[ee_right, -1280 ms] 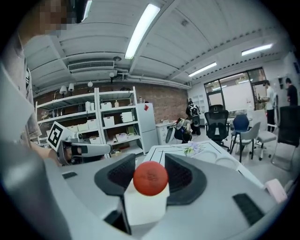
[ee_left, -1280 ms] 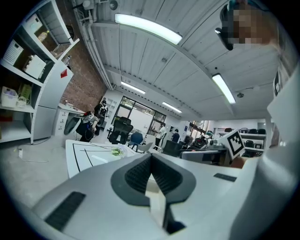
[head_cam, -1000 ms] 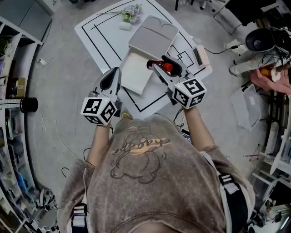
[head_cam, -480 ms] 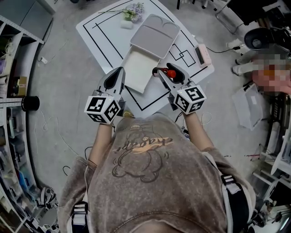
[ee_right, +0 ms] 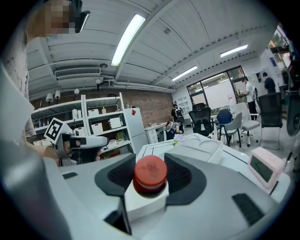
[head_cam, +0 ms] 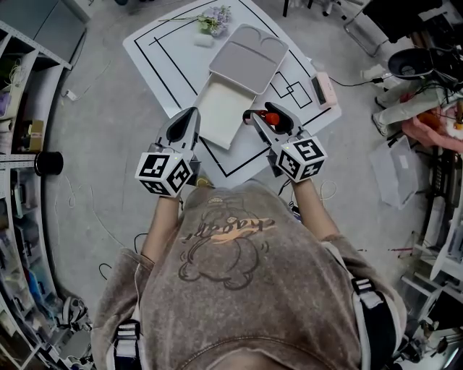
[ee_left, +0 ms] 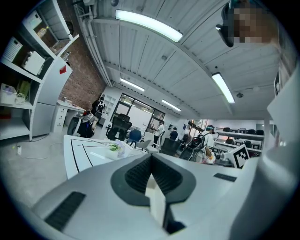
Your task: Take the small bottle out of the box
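A small bottle with a red cap (head_cam: 272,116) is clamped between the jaws of my right gripper (head_cam: 266,118), which hangs just right of the open grey box (head_cam: 249,54). The box's white open half (head_cam: 219,112) lies toward me with nothing showing inside. In the right gripper view the red cap (ee_right: 150,172) stands up between the dark pads of the right gripper (ee_right: 150,183), with the box (ee_right: 206,149) behind it. My left gripper (head_cam: 188,119) hovers at the box's near left corner, jaws together with nothing between them, as the left gripper view (ee_left: 151,180) confirms.
The box lies on a white mat with black lines (head_cam: 163,54). A sprig of flowers (head_cam: 215,18) and a small white piece (head_cam: 202,41) lie at its far edge, a pink device (head_cam: 322,88) at its right edge. Shelving (head_cam: 22,152) runs along the left, clutter and cables (head_cam: 419,108) on the right.
My right gripper has sunk a little with the bottle still in its jaws. The left gripper has stayed where it was.
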Motion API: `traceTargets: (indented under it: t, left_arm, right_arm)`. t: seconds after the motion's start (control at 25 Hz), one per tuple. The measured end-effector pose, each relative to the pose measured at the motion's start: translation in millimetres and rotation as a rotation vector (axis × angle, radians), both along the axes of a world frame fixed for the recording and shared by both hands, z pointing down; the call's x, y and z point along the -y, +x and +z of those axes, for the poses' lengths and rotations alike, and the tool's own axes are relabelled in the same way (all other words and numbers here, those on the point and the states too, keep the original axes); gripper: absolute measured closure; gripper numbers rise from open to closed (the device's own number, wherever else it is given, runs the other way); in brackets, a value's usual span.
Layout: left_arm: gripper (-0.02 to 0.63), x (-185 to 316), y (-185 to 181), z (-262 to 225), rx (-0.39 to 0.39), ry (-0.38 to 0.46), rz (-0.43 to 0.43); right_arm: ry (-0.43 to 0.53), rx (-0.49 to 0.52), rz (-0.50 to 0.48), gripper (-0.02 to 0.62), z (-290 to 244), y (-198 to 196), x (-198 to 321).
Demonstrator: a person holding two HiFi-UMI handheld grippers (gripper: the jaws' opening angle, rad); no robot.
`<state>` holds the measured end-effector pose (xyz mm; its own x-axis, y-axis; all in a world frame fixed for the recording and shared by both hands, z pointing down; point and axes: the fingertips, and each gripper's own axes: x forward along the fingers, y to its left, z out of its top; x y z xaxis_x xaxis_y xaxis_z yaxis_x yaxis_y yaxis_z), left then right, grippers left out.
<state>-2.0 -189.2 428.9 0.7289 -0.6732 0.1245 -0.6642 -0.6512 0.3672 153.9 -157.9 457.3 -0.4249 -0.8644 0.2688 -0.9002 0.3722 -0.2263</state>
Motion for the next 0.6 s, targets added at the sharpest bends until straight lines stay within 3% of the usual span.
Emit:
traceTargets:
  t: [0.6]
  left_arm:
    - [0.598,-0.4,-3.9,-0.5,-0.004,-0.004,-0.009]
  right_arm:
    - [-0.013,0.011,0.003,0.405,3.1,-0.3,1.4]
